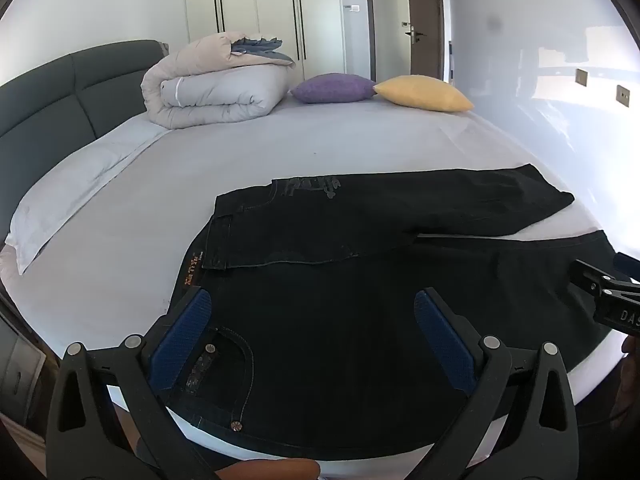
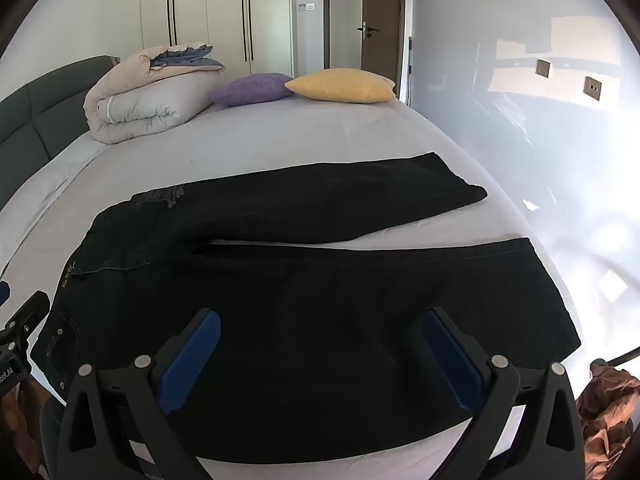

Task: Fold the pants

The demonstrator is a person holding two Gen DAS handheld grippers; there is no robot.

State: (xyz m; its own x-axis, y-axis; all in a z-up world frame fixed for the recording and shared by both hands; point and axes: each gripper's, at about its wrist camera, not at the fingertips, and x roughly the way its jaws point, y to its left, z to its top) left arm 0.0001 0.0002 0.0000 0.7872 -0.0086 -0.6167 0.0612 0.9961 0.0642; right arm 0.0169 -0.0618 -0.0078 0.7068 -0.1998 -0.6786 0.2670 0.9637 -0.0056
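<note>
Dark jeans (image 1: 360, 320) lie spread flat on the bed (image 1: 280, 148), near its front edge, w/ the waistband to the left and both legs running to the right. The legs split into a narrow V: the far leg (image 2: 360, 196) angles away toward the wall side, the near leg (image 2: 400, 288) lies along the bed's front edge, w/ a strip of pale sheet showing between them. The far side of the seat looks folded over near the waist, w/ a leather brand patch (image 1: 188, 270) at the waistband & a grey print (image 1: 312, 188) on the far hip. A pocket w/ rivets (image 1: 210, 348) shows just beside the left pad.

Left gripper (image 1: 312, 324) hovers over the waist/seat area, fingers (image 1: 188, 332) spread wide, nothing pinched; whether the blue pads touch the cloth I can't tell. Right gripper (image 2: 320, 348) hangs over the near leg, approx. at the thigh, fingers (image 2: 196, 356) likewise spread wide & empty. Each gripper shows at the edge of the other's view.

Further back on the bed: a rolled duvet (image 1: 212, 84) by the dark headboard (image 1: 60, 92), a purple cushion (image 1: 332, 88) touching a yellow cushion (image 1: 424, 92), both well apart from the jeans. White wardrobe (image 1: 260, 8) & an open door (image 1: 404, 20) stand behind.
</note>
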